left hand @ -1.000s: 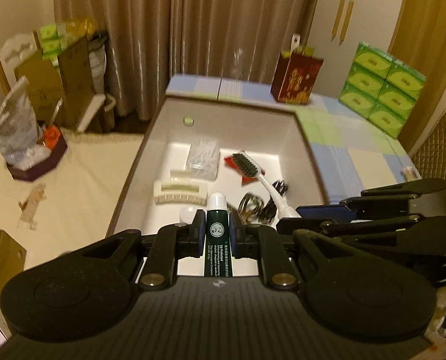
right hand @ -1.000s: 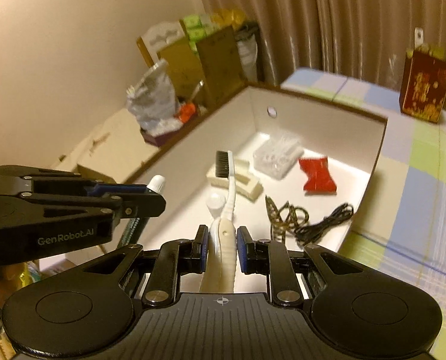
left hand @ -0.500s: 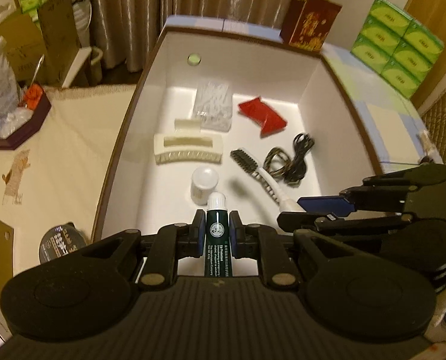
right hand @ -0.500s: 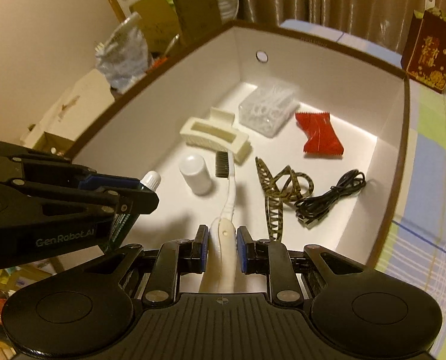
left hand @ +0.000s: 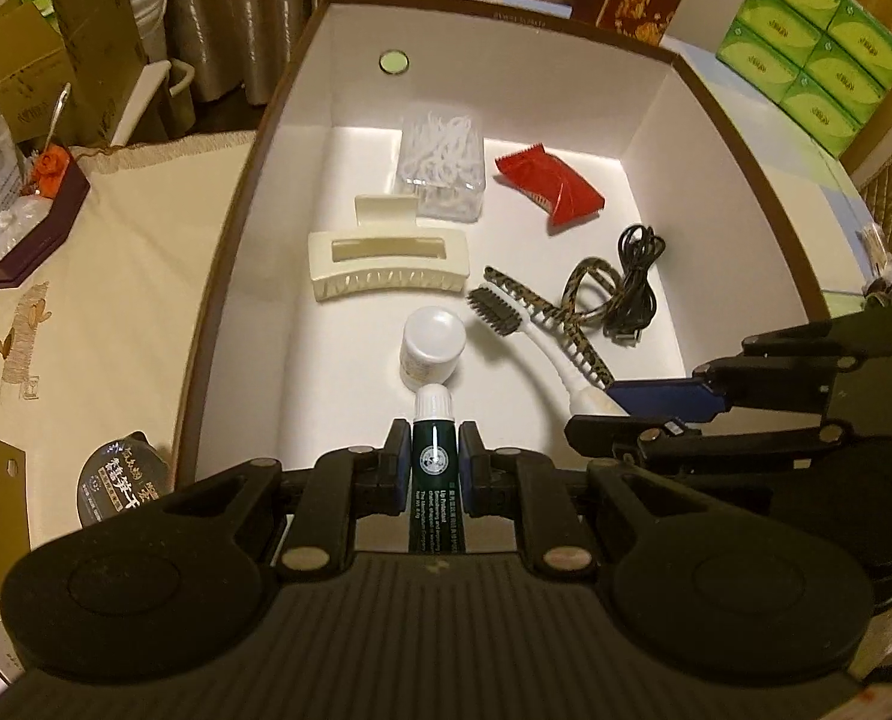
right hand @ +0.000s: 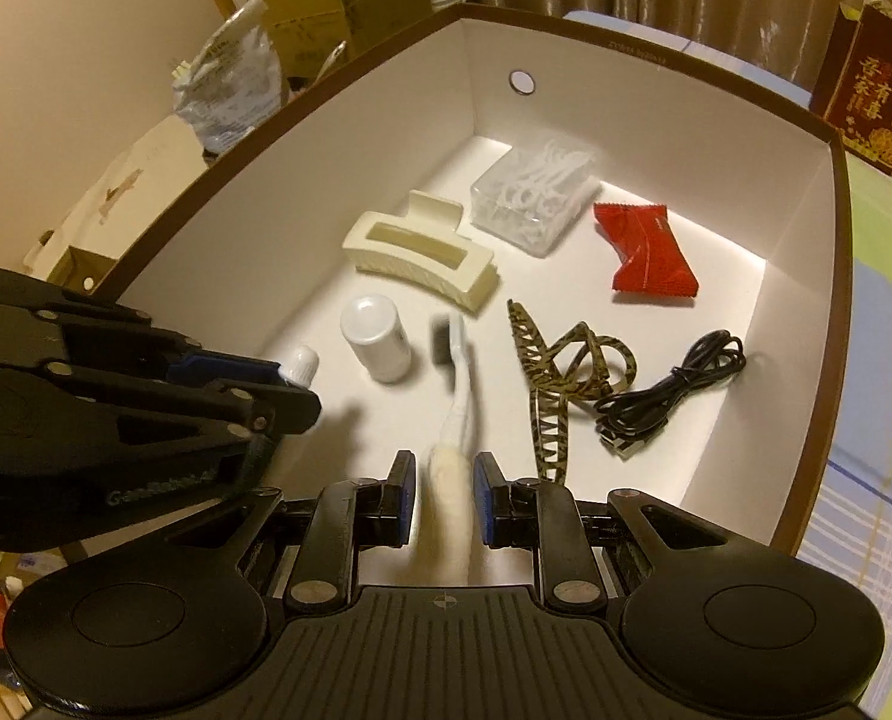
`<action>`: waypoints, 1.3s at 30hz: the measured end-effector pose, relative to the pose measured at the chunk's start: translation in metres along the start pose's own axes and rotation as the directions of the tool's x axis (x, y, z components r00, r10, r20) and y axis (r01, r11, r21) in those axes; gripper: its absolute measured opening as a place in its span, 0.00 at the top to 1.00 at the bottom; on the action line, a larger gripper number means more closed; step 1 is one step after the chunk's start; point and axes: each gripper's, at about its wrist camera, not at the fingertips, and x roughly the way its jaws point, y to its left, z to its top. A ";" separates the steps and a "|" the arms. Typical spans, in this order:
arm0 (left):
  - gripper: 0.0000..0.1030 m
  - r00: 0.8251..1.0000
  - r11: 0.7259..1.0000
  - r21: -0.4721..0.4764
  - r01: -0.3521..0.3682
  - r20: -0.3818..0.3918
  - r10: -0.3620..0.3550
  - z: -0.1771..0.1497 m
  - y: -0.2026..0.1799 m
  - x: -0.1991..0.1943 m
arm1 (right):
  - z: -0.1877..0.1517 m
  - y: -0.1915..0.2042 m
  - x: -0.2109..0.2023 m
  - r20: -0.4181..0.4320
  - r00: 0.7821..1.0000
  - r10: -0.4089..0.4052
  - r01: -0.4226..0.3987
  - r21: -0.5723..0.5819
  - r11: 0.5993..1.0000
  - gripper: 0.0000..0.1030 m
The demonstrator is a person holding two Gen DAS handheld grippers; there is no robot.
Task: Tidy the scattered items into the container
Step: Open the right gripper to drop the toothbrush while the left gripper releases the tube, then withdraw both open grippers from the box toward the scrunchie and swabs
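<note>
Left tool [left hand: 435, 461] clamps dark green tube [left hand: 435, 468], cap pointing ahead over white box [right hand: 805, 228]; right tool [right hand: 444, 489] parted, blurred toothbrush [right hand: 454, 396] between pads, long axis forward, bristles toward white bottle [right hand: 377, 337].

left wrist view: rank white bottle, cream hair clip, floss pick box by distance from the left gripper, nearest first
1. white bottle: just ahead of the left gripper, beyond the tip of the tube it holds.
2. cream hair clip: mid-box, slightly left.
3. floss pick box: toward the far wall, behind the clip.
</note>
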 end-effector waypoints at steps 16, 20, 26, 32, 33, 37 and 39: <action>0.62 1.000 0.999 0.022 -0.025 0.001 0.025 0.002 -0.007 -0.011 | -0.005 0.000 -0.037 0.071 0.996 -0.062 0.067 -0.068 0.995 0.40; 0.54 1.000 0.999 0.021 -0.027 0.004 0.027 0.000 -0.010 -0.018 | -0.010 -0.003 -0.048 0.094 0.993 -0.074 0.081 -0.070 0.994 0.30; 0.25 0.997 0.997 0.022 -0.068 0.046 0.067 -0.006 -0.018 -0.036 | -0.021 -0.008 -0.070 0.143 0.987 -0.071 0.080 -0.055 0.995 0.18; 0.17 0.994 0.997 0.027 -0.074 0.085 0.071 -0.013 -0.025 -0.056 | -0.031 -0.005 -0.092 0.187 0.980 -0.066 0.079 -0.064 0.995 0.07; 0.16 0.993 0.997 0.027 -0.075 0.090 0.072 -0.014 -0.027 -0.059 | -0.034 -0.004 -0.095 0.194 0.979 -0.064 0.078 -0.067 0.995 0.06; 0.10 0.991 0.997 0.014 -0.076 0.116 0.074 -0.019 -0.032 -0.071 | -0.042 -0.001 -0.107 0.206 0.977 -0.053 0.069 -0.076 0.995 0.05; 0.10 0.989 0.997 0.012 -0.079 0.128 0.076 -0.021 -0.037 -0.078 | -0.046 0.000 -0.110 0.210 0.976 -0.052 0.070 -0.080 0.994 0.04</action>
